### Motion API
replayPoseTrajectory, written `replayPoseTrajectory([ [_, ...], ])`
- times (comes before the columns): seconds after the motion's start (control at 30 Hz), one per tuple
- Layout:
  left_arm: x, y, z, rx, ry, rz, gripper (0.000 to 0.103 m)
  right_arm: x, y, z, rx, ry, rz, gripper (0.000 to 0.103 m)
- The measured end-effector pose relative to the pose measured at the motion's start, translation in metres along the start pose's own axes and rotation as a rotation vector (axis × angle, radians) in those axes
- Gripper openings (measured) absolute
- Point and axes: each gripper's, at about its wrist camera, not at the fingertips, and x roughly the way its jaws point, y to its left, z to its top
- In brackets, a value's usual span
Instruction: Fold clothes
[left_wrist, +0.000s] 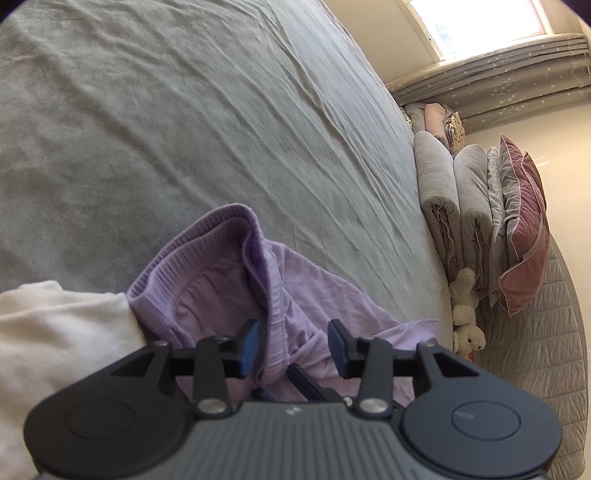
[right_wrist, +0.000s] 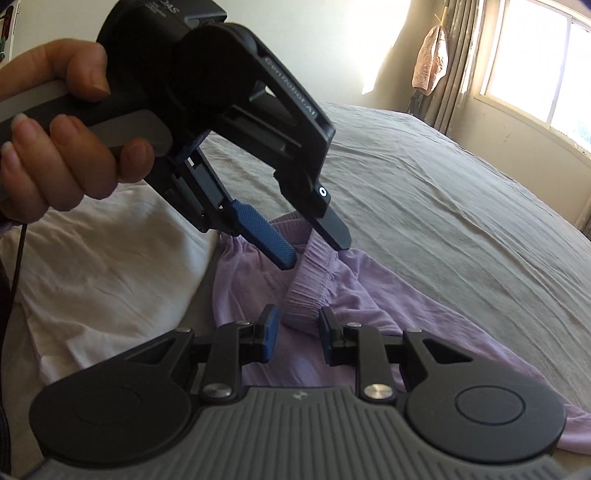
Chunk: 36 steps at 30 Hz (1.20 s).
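Bedroom, grey bed sheet wrinkled | lilac garment crumpled at near edge, touching white cloth | left gripper held by hand, fingers apart, straddling ribbed waistband, one tip touching it | right gripper fingers apart just over waistband, clamping nothing.

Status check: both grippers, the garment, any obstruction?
Left gripper open, poised over the purple garment's waistband. Right gripper open, low over the same garment, nothing held. Garment crumpled on the bed. White cloth lies alongside; nothing blocking.
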Motion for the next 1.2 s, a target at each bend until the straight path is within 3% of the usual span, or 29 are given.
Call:
replayPoseTrajectory([
  [0.13, 0.002, 0.003, -0.001, -0.007, 0.009, -0.004, 0.049, 0.004, -0.012, 0.004, 0.105, 0.017, 0.018, 0.024],
  [0.37, 0.004, 0.003, -0.006, -0.023, 0.041, -0.068, 0.057, -0.013, -0.060, 0.003, 0.477, -0.042, 0.193, 0.024],
  [0.5, 0.009, 0.002, -0.010, -0.025, 0.060, -0.083, 0.057, -0.021, -0.070, 0.003, 0.575, -0.069, 0.275, 0.024],
  [0.6, 0.011, 0.000, -0.013, -0.014, 0.059, -0.078, 0.053, -0.022, -0.067, 0.007, 0.597, -0.073, 0.300, 0.024],
  [0.67, 0.011, -0.001, -0.015, -0.015, 0.050, -0.073, 0.036, -0.022, -0.065, 0.008, 0.594, -0.072, 0.302, 0.024],
  [0.87, 0.011, 0.003, -0.014, -0.061, 0.020, -0.054, 0.010, -0.018, -0.062, 0.007, 0.575, -0.053, 0.300, 0.027],
  [1.03, 0.008, 0.006, -0.012, -0.075, -0.004, -0.045, 0.006, -0.020, -0.063, 0.007, 0.512, -0.038, 0.246, 0.038],
  [1.13, 0.004, 0.005, -0.011, -0.070, -0.020, -0.057, 0.006, -0.027, -0.061, 0.006, 0.418, -0.045, 0.154, 0.050],
  [1.2, 0.002, 0.003, -0.009, -0.067, -0.034, -0.068, 0.006, -0.027, -0.058, 0.005, 0.342, -0.038, 0.098, 0.053],
])
